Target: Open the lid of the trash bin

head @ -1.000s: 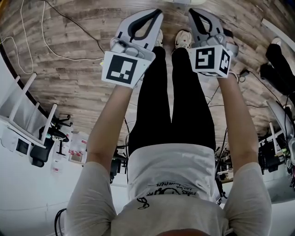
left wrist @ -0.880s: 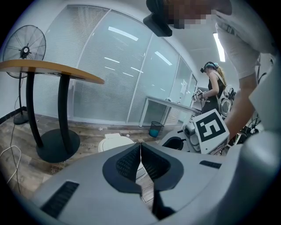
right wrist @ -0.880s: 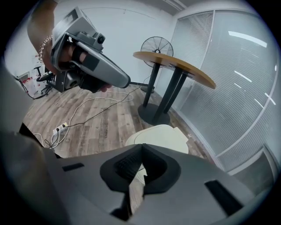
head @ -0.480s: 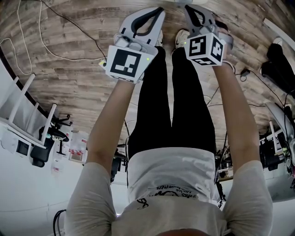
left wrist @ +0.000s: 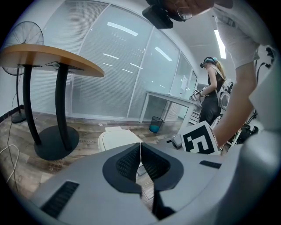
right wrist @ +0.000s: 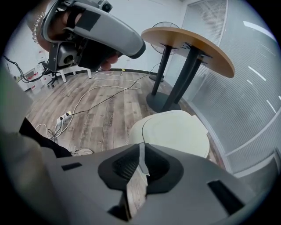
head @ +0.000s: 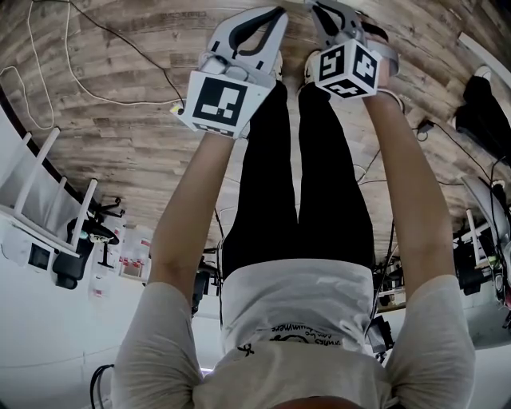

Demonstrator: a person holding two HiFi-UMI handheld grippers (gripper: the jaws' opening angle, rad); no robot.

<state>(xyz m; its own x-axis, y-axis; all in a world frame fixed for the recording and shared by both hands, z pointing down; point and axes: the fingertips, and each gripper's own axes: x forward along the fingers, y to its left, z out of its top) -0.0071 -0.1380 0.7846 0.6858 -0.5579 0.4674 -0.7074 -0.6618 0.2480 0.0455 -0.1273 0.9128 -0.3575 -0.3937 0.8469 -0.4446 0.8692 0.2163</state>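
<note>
The trash bin is cream-white and low, and its lid (right wrist: 175, 132) lies flat and closed. It stands on the wooden floor just beyond both grippers, and in the left gripper view the bin (left wrist: 117, 138) shows behind the jaw tips. My left gripper (head: 275, 12) is held out over the floor, its jaws shut with nothing between them. My right gripper (head: 317, 6) is beside it, also shut and empty, and its tips reach the head view's top edge. The right gripper's tips (right wrist: 141, 145) point at the near rim of the lid, apart from it.
A round wooden table (right wrist: 193, 44) on black legs stands right behind the bin. Cables (right wrist: 101, 94) trail over the floor to the left. A white chair (head: 40, 184) is at the left. Farther off are a small blue basket (left wrist: 156, 124) and another person (left wrist: 210, 96).
Both grippers have moved forward, away from my body and toward the bin, the right one farther. Their jaws stay shut.
</note>
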